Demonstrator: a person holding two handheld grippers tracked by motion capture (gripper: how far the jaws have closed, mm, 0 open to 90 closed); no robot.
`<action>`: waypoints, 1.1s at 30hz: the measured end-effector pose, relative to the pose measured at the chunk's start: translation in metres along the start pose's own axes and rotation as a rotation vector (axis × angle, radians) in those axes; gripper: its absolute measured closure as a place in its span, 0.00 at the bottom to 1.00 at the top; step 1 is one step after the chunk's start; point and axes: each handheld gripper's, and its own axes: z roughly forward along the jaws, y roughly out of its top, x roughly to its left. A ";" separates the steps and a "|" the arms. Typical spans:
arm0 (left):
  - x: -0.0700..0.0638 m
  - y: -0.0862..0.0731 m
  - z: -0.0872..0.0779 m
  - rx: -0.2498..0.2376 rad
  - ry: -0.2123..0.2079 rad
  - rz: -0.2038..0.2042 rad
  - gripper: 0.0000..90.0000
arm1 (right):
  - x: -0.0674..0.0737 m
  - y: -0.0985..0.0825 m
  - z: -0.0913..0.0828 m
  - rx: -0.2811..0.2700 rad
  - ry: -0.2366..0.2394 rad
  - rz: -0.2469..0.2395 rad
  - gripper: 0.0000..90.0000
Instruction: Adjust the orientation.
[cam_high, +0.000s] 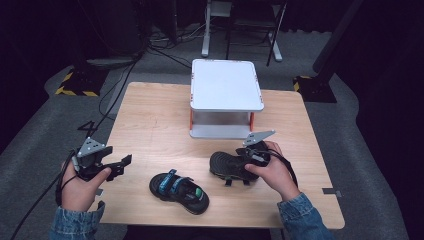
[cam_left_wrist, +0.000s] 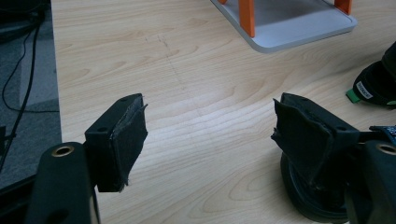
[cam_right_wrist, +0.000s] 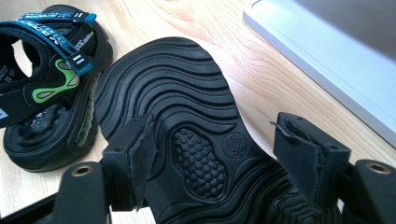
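Observation:
A black sandal (cam_high: 227, 166) lies sole up on the wooden table (cam_high: 150, 120), right of centre. My right gripper (cam_high: 246, 159) reaches over its near end. In the right gripper view the ribbed sole (cam_right_wrist: 187, 93) runs between the two jaws of the right gripper (cam_right_wrist: 217, 149). The jaws stand wide, with bare wood showing beside the right pad (cam_right_wrist: 299, 154). A second black sandal (cam_high: 179, 189) with blue straps and green trim stands upright to the left (cam_right_wrist: 46, 84). My left gripper (cam_high: 122, 166) hovers open at the table's left edge with nothing between its pads (cam_left_wrist: 126, 140).
A white two-level shelf (cam_high: 227, 85) on orange posts stands at the table's back centre; its lower board (cam_left_wrist: 289, 32) (cam_right_wrist: 327, 60) lies just beyond the sandals. Cables and stand legs lie on the grey floor past the table.

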 end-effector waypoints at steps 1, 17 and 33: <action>0.000 0.000 0.000 0.001 -0.001 0.000 0.28 | 0.000 0.000 0.001 -0.001 -0.001 0.002 0.31; -0.005 0.012 0.019 0.005 -0.053 0.020 0.28 | 0.037 -0.008 0.001 0.110 0.002 -0.171 0.34; -0.008 0.018 0.029 0.012 -0.082 0.029 0.28 | 0.059 -0.013 -0.002 0.217 0.087 -0.260 0.39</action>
